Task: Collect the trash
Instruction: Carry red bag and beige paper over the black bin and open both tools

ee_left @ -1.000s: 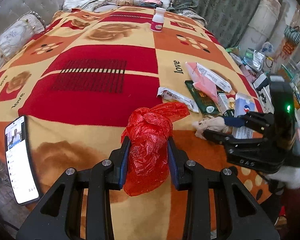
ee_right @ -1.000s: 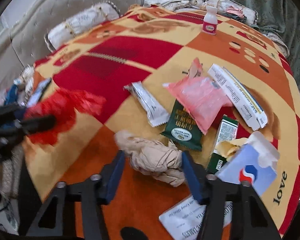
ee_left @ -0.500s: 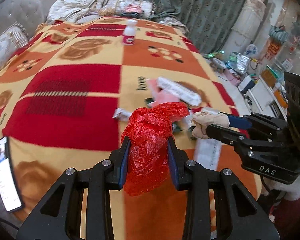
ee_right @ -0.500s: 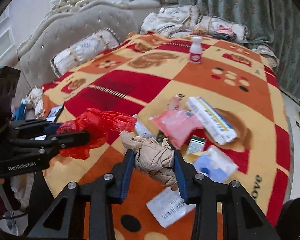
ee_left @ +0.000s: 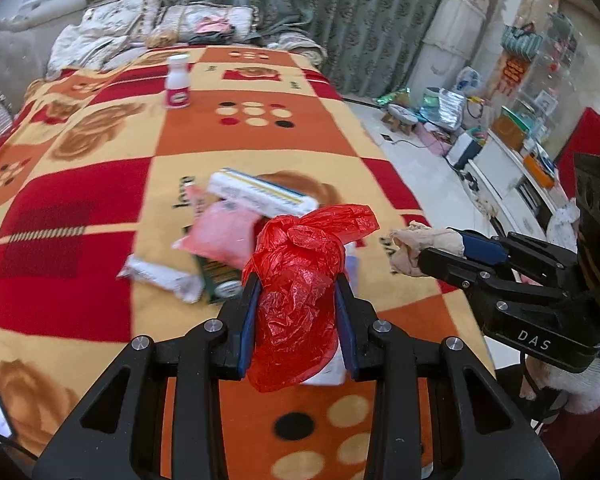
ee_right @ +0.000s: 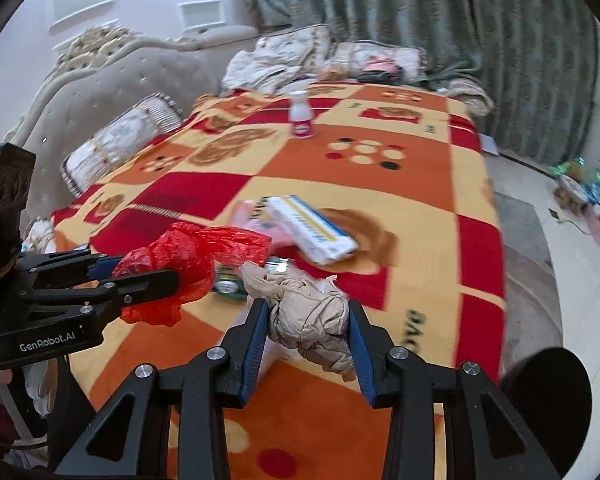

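My left gripper (ee_left: 297,304) is shut on a crumpled red plastic bag (ee_left: 300,280) and holds it above the bed; it also shows in the right wrist view (ee_right: 180,268). My right gripper (ee_right: 309,320) is shut on a crumpled beige paper wad (ee_right: 312,316), also lifted, and seen from the left wrist (ee_left: 420,246). On the blanket lie a white box (ee_left: 260,196), a pink packet (ee_left: 220,236), a white wrapper (ee_left: 160,276) and a dark green packet (ee_left: 216,276).
A patterned red, orange and yellow blanket (ee_left: 80,208) covers the bed. A white bottle (ee_left: 178,88) stands at the far end. Pillows (ee_right: 120,144) and a grey headboard lie to the left. Clutter lies on the floor (ee_left: 440,116) to the right.
Both grippers have risen and swung right with their loads. The right gripper closed on the beige wad and lifted it off the blanket. The phone at left has left the view.
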A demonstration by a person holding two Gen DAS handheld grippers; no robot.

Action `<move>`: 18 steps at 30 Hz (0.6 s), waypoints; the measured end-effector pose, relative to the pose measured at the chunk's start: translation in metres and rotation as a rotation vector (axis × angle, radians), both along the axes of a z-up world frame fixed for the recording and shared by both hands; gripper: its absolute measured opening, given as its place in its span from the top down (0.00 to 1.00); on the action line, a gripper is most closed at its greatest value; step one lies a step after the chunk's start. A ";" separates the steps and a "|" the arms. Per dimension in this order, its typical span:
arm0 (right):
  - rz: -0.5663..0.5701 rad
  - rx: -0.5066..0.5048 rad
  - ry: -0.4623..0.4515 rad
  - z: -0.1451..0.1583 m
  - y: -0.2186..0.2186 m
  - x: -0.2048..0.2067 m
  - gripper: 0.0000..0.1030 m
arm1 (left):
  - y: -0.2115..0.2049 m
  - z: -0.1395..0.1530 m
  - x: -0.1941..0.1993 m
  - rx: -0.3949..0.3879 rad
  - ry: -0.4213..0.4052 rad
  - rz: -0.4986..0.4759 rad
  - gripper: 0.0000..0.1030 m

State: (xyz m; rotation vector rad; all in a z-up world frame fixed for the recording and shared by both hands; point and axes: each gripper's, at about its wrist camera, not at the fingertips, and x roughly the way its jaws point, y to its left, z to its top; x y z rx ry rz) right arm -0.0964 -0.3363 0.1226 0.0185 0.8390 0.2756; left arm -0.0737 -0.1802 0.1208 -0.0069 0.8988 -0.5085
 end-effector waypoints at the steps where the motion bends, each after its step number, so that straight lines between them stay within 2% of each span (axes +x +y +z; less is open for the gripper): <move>1: -0.016 0.001 0.001 0.000 -0.008 -0.002 0.63 | -0.008 0.000 0.000 0.001 -0.001 -0.012 0.69; 18: -0.267 0.014 0.029 -0.012 -0.131 -0.039 0.63 | -0.132 -0.006 -0.007 0.013 0.010 -0.186 0.69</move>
